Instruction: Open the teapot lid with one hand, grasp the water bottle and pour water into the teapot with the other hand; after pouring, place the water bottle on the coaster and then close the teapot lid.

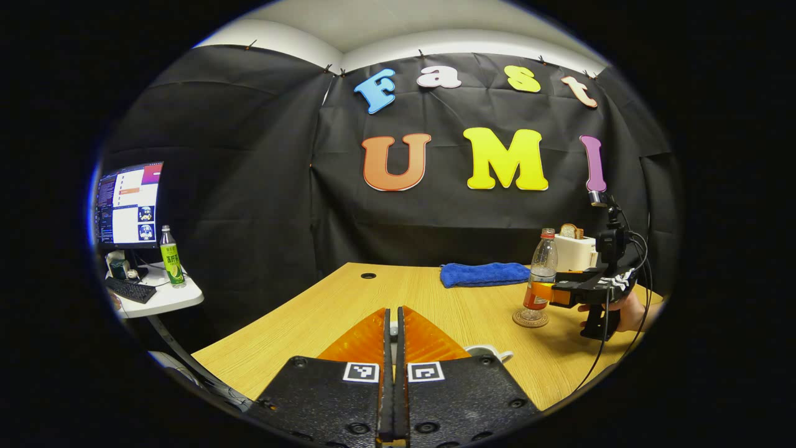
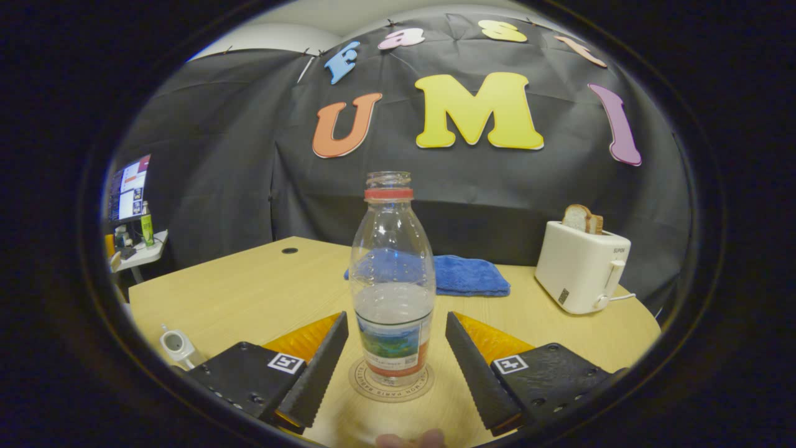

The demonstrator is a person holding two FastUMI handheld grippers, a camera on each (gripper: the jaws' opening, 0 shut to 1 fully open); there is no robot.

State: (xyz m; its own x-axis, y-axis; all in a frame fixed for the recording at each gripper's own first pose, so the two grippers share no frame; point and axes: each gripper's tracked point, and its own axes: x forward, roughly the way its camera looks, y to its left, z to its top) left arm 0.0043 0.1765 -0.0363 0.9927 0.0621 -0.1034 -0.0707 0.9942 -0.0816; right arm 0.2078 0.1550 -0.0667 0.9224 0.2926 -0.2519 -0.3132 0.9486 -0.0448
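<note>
One water bottle (image 2: 392,286), clear, uncapped, partly filled, standing upright on one round coaster (image 2: 390,381) on the wooden table (image 2: 249,298). My right tongs (image 2: 393,348) are spread wide, one finger to each side of the bottle, neither finger touching it; the left gripper view shows the same tongs (image 1: 563,291) side-on, level with the bottle's (image 1: 540,277) lower half, with my hand (image 1: 628,311) on the grip and the coaster (image 1: 530,319) under the bottle. My left tongs (image 1: 393,323) are closed finger against finger, with nothing between them that I can see, raised above the near part of the table (image 1: 348,298). One teapot: in the right gripper view a small white pot (image 2: 177,348) sits at the table's near left edge, well apart from the bottle; in the left gripper view a white rim (image 1: 488,353) shows just beside my right-hand finger, mostly hidden by the tongs, so I cannot tell whether the lid is on. One blue folded towel (image 2: 463,277) behind the bottle, partly seen through it. One white toaster (image 2: 581,267) at the far right, bread (image 2: 581,219) standing in its slot. One side table (image 1: 158,295) off to the left, bearing one monitor (image 1: 129,204), one keyboard (image 1: 130,290) and one green bottle (image 1: 171,258).
</note>
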